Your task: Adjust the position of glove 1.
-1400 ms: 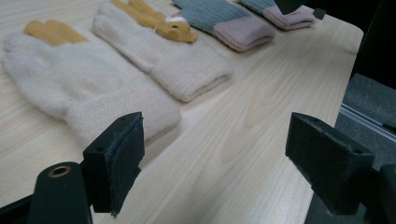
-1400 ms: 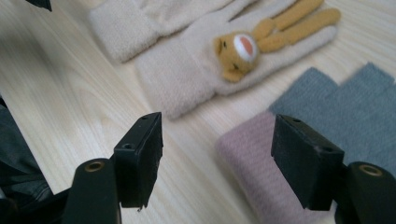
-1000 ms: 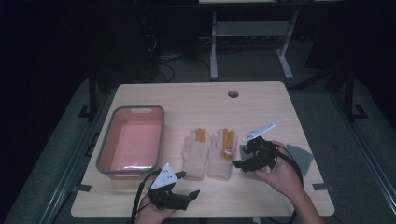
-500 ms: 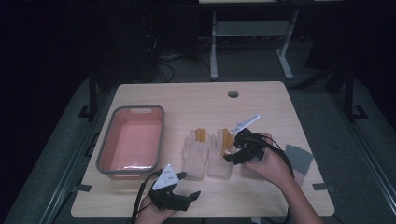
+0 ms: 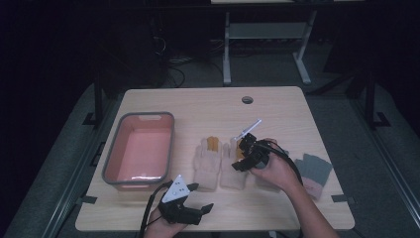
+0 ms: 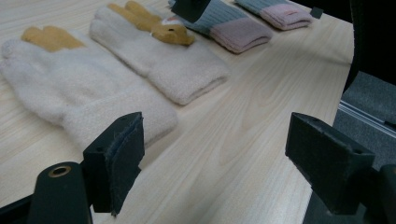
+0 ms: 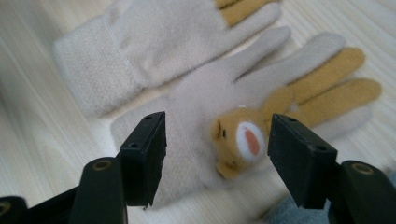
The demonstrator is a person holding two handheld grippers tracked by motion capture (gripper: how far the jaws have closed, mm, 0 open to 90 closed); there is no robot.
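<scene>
Two cream gloves with tan fingers lie side by side mid-table: the left glove (image 5: pixel 207 163) (image 6: pixel 70 93) (image 7: pixel 154 42) and the right glove (image 5: pixel 233 173) (image 6: pixel 159 56) (image 7: pixel 201 102), which bears a small animal face (image 7: pixel 238 140). My right gripper (image 5: pixel 241 153) (image 7: pixel 217 149) hovers open just above the right glove, its jaws on either side of the face. At the table's front edge my left gripper (image 5: pixel 202 196) (image 6: pixel 219 154) stands open and holds nothing, its jaws pointing toward the gloves' cuffs.
A grey tub with a pink inside (image 5: pixel 119 148) stands at the left. A grey and pink glove (image 5: pixel 313 171) (image 6: pixel 280 11) lies at the right, another (image 6: pixel 238 28) beside it. The table has a cable hole (image 5: pixel 247 99) at the back.
My right gripper has moved left, from near the grey glove to over the right cream glove. The left gripper has stayed where it was.
</scene>
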